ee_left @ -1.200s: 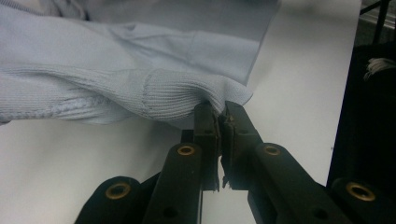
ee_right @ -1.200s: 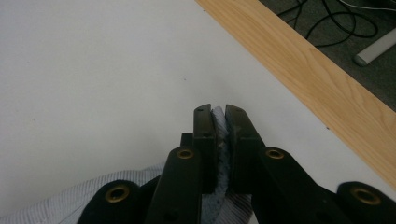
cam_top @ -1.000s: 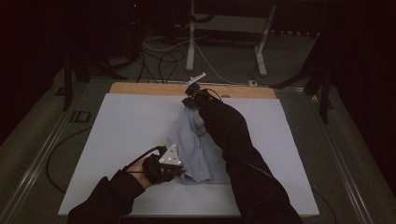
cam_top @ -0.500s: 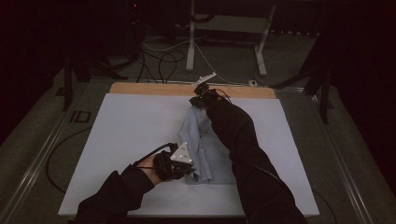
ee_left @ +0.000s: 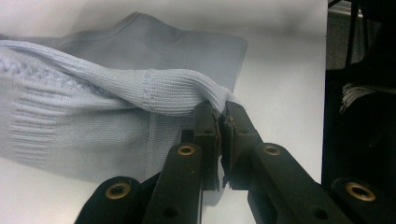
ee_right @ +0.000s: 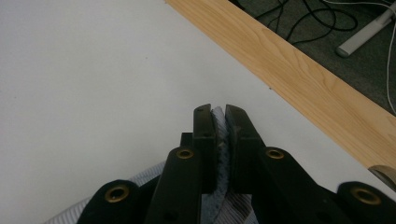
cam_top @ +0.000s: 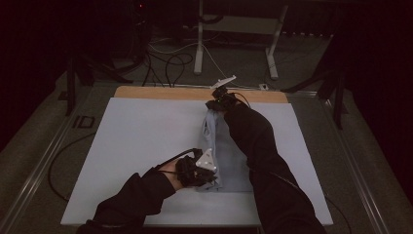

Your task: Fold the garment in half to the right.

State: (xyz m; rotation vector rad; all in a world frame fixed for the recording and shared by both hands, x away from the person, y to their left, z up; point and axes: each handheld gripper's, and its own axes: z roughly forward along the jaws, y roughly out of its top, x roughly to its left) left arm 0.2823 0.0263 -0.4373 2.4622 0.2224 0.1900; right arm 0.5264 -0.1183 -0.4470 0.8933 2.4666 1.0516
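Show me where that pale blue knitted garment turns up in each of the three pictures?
High view: the garment lies right of centre on the white table.
Left gripper view: it spreads across the upper left, an edge pinched by the fingers.
Right gripper view: a sliver between the fingers.
Shared landmark: the white table.

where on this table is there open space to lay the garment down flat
The widest bare patch is the white table top left of the light blue garment, from the wooden strip at the far edge to the near edge. A narrower strip lies right of the right sleeve. The middle is crowded: left gripper and right gripper both clamp the garment.
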